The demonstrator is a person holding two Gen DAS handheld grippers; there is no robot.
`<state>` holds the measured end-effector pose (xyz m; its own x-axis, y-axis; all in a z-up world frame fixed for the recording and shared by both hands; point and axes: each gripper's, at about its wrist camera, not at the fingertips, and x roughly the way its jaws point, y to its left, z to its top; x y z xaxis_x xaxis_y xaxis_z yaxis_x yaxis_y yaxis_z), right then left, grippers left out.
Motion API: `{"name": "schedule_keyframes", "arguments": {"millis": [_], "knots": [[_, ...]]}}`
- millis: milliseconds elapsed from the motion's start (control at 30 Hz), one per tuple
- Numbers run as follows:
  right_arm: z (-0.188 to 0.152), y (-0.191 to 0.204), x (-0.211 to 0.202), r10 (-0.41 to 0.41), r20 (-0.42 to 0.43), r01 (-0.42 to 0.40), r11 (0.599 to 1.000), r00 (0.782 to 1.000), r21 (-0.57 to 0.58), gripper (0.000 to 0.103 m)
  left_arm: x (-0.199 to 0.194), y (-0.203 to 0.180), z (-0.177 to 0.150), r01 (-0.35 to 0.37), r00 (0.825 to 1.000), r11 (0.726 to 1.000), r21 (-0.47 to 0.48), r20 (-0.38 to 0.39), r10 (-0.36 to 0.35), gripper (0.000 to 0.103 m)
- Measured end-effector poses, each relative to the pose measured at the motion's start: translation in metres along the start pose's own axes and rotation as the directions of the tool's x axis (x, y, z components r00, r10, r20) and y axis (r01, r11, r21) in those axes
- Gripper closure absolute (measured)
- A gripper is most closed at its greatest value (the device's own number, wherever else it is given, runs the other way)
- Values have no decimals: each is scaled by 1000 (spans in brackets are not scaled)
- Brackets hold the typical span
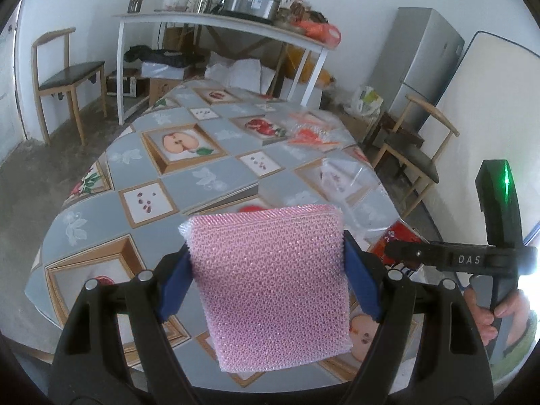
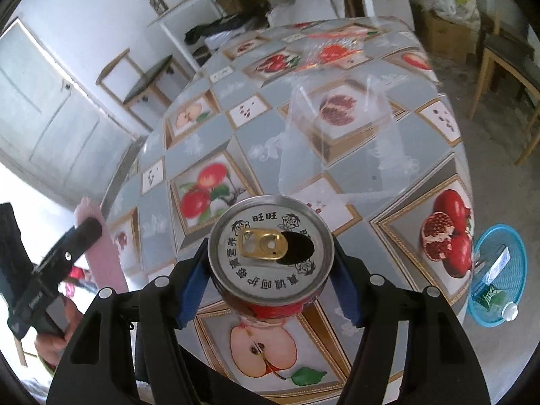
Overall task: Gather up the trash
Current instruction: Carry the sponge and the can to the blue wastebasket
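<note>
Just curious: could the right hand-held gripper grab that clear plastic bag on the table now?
Probably not yet: the right hand-held gripper is already full with a drink can, though nothing blocks the clear bag.

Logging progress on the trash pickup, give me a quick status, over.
Left gripper shut on pink sponge. Right gripper shut on opened can. Clear plastic bags left on table; blue basket unobstructed.
</note>
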<state>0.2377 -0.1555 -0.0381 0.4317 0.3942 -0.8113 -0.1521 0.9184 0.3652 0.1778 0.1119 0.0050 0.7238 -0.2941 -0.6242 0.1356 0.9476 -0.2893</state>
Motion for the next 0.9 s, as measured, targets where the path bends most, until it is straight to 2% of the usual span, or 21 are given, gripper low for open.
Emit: {"name": "schedule_keyframes", "arguments": {"millis": [333, 533, 700, 800, 900], "knots": [[-1, 3, -37, -34, 114, 34, 999, 993, 9, 39, -13, -20, 5, 29, 998, 999, 26, 51, -30, 26], [-8, -9, -74, -45, 193, 40, 999, 980, 26, 39, -14, -51, 12, 67, 996, 995, 80, 50, -71, 26], [-26, -47, -127, -112, 289, 83, 990, 951, 110, 39, -8, -90, 21, 142, 989, 981, 134, 23, -146, 26], [-43, -82, -160, -184, 329, 125, 973, 926, 192, 39, -1, -123, 27, 213, 977, 962, 171, -7, -215, 26], [-67, -126, -194, -269, 353, 166, 941, 896, 296, 39, 13, -163, 31, 291, 957, 932, 216, -66, -284, 26]]}}
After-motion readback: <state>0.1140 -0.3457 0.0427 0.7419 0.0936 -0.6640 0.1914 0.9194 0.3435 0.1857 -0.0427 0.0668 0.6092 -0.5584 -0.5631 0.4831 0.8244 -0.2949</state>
